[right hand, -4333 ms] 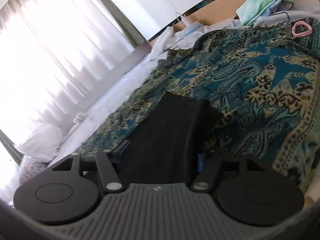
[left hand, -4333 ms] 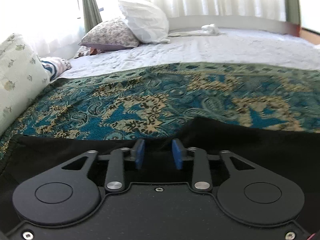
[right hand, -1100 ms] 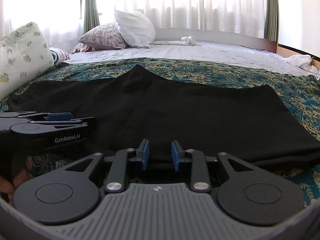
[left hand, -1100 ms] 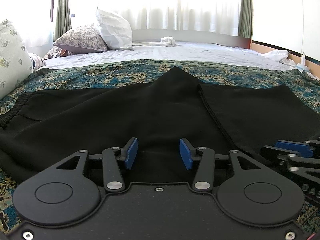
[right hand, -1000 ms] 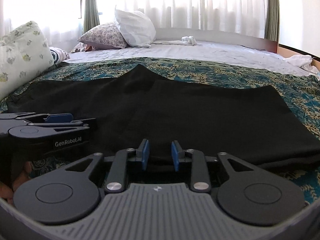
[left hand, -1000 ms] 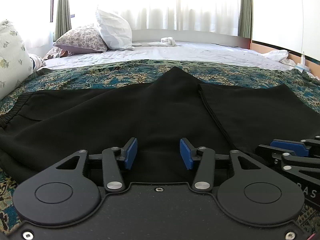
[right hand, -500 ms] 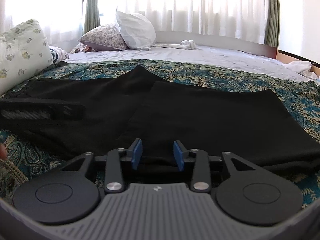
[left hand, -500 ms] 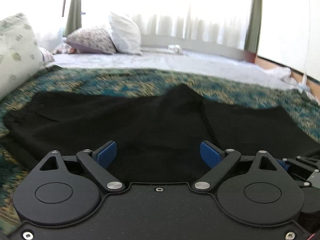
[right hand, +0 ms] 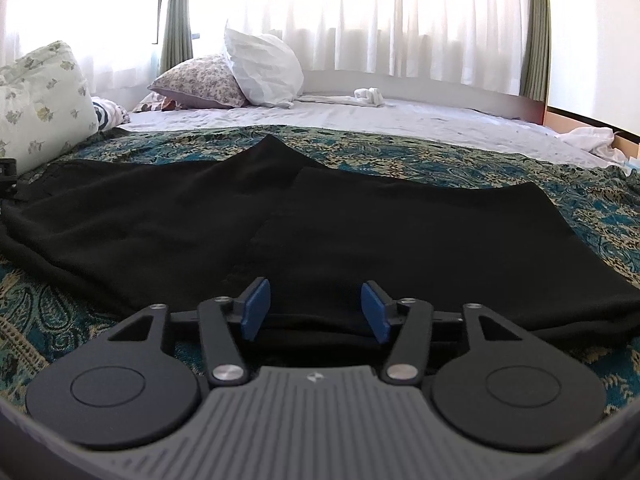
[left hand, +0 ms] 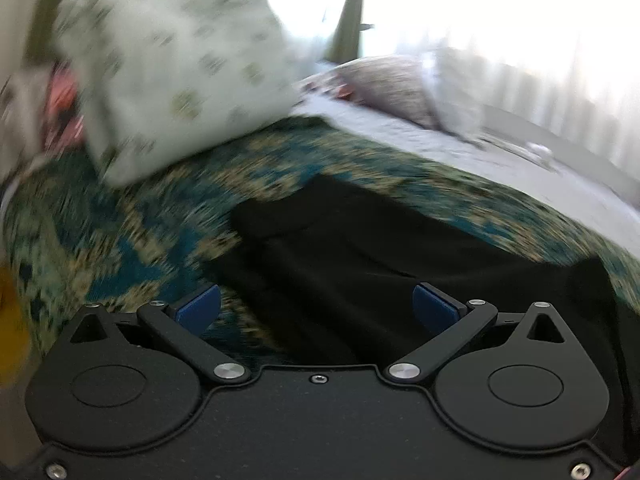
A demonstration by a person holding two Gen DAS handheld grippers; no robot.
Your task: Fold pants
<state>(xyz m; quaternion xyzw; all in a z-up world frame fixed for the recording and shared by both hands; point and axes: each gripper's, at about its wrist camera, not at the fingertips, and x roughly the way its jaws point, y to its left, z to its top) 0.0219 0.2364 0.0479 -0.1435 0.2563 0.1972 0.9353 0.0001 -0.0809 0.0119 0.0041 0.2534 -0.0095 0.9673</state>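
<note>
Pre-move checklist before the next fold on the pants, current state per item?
1. Left tool open: ok, pads spread wide, nothing between them.
2. Right tool open: ok, empty.
3. Pants lying flat on the patterned bedspread, one layer already folded over: ok.
4. Right tool lined up with the near edge of the pants: ok.
5. Left tool aimed at the waistband end: cannot tell, its view is motion-blurred.
6. Floral pillow apart from the pants: cannot tell, they look very close.

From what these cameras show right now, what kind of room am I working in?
Most likely a bedroom. Black pants lie spread on a bed's teal paisley-patterned bedspread, a plump white pillow leans near the far side, and sheer white curtains cover a bright window behind.
</note>
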